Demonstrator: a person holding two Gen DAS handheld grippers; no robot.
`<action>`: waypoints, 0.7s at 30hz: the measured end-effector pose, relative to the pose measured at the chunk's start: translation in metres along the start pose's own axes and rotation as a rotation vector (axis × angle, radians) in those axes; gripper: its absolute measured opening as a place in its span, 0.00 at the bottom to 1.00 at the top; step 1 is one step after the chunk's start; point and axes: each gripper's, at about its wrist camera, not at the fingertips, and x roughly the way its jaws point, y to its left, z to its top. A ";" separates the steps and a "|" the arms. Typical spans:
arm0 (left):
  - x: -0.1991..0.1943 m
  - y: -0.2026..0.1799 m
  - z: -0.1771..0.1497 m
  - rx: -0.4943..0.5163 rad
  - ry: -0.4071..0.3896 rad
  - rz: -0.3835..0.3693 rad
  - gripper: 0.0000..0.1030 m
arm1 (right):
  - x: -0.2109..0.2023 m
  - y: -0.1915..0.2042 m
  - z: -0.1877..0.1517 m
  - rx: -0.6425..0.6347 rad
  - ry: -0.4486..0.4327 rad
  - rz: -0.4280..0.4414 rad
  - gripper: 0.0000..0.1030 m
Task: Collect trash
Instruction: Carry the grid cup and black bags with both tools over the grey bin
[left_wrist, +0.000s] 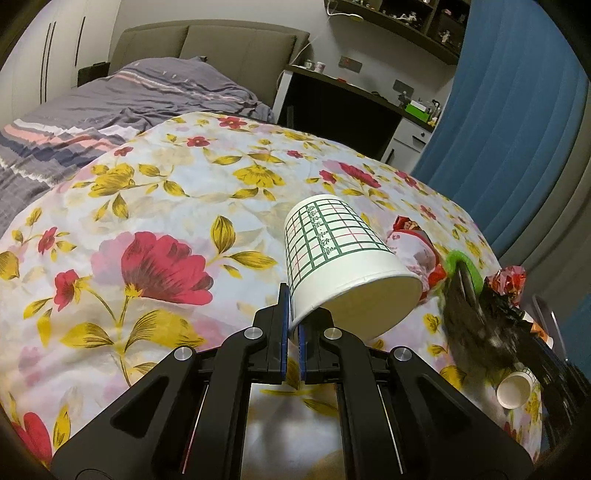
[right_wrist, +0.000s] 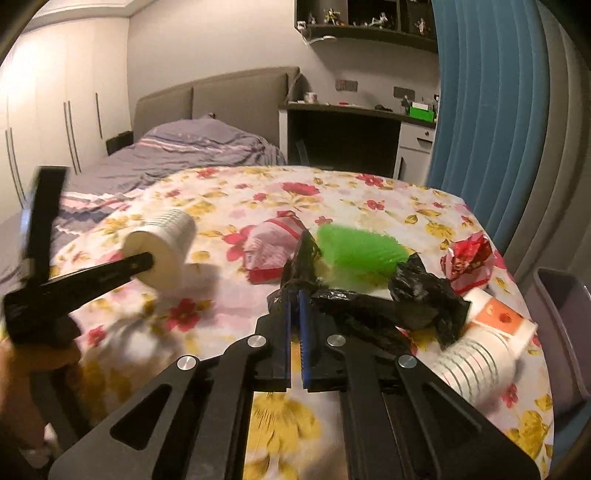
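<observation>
My left gripper (left_wrist: 293, 325) is shut on the rim of a white paper cup (left_wrist: 340, 266) with a green grid print and holds it tilted above the floral tablecloth (left_wrist: 155, 206). In the right wrist view the same cup (right_wrist: 162, 251) hangs from the left gripper (right_wrist: 146, 263) at the left. My right gripper (right_wrist: 295, 295) is shut on a corner of a crumpled black plastic bag (right_wrist: 424, 299), which trails to the right over the cloth. The bag (left_wrist: 476, 321) is blurred in the left wrist view.
Near the bag lie a green ribbed item (right_wrist: 354, 251), a red-and-white wrapper (right_wrist: 273, 243), a crumpled red wrapper (right_wrist: 469, 258), a second paper cup (right_wrist: 476, 365) and an orange-and-white container (right_wrist: 498, 317). A grey bin (right_wrist: 561, 314) stands off the table's right edge. A bed and a desk are behind.
</observation>
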 end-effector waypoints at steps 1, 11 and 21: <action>0.000 0.000 0.000 0.000 0.000 -0.001 0.03 | -0.007 0.000 -0.003 -0.003 -0.002 0.008 0.04; -0.014 -0.016 -0.006 0.055 -0.011 -0.014 0.03 | -0.065 -0.019 -0.034 0.026 -0.019 0.012 0.04; -0.048 -0.058 -0.025 0.141 -0.014 -0.091 0.03 | -0.109 -0.043 -0.042 0.084 -0.089 -0.013 0.04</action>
